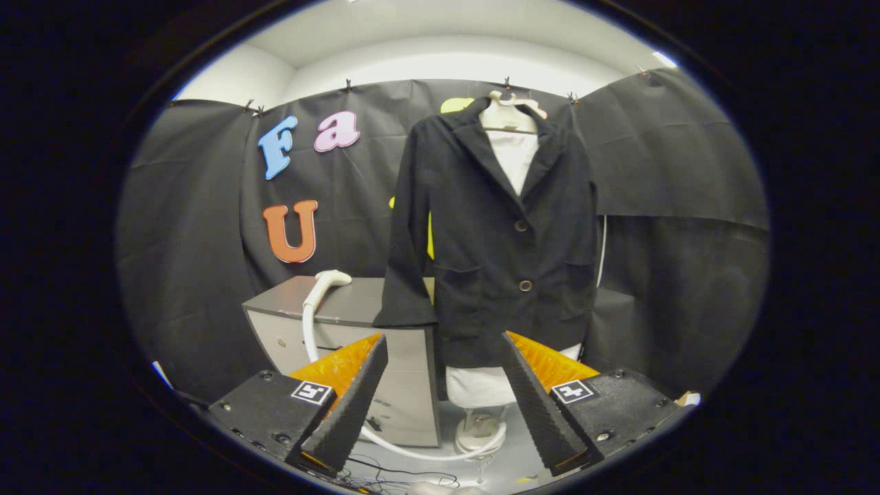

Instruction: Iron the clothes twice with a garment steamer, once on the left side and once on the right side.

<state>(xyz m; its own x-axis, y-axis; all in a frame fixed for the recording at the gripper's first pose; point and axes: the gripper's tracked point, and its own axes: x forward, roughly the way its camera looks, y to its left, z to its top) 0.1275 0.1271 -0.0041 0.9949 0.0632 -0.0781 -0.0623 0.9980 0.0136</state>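
Gripper view. The gripper (443, 344) is released: its two fingers stand wide apart with nothing between them, aimed at the lower front of a dark jacket (495, 234). The jacket hangs buttoned on a dress form (481, 385) over a white shirt (514, 155), well beyond the fingertips. The garment steamer head (330, 280) rests on top of a grey cabinet (344, 323), just beside the jacket's hanging sleeve and ahead of one finger; its white hose (308, 330) drops down the cabinet front and loops across the floor (509, 460) toward the dress form's base.

Judged stage: the steamer is not yet picked up, so neither the left nor the right pass appears begun.

Risks from here. The steamer head is rounded and lies near the cabinet's edge — a grasp that closes off-centre could roll it away or push it off. The hose trails around the stand's base; lifting the head without slack could drag on the stand and tilt the form. The nearby sleeve could be caught between the fingers along with the handle.

Surface and room. The cabinet top is flat, matte and bare around the steamer head. The booth is walled with black cloth clipped along its upper edge, under a pale ceiling — lighting is even. Thin cables (405, 474) lie on the floor just below the fingers.
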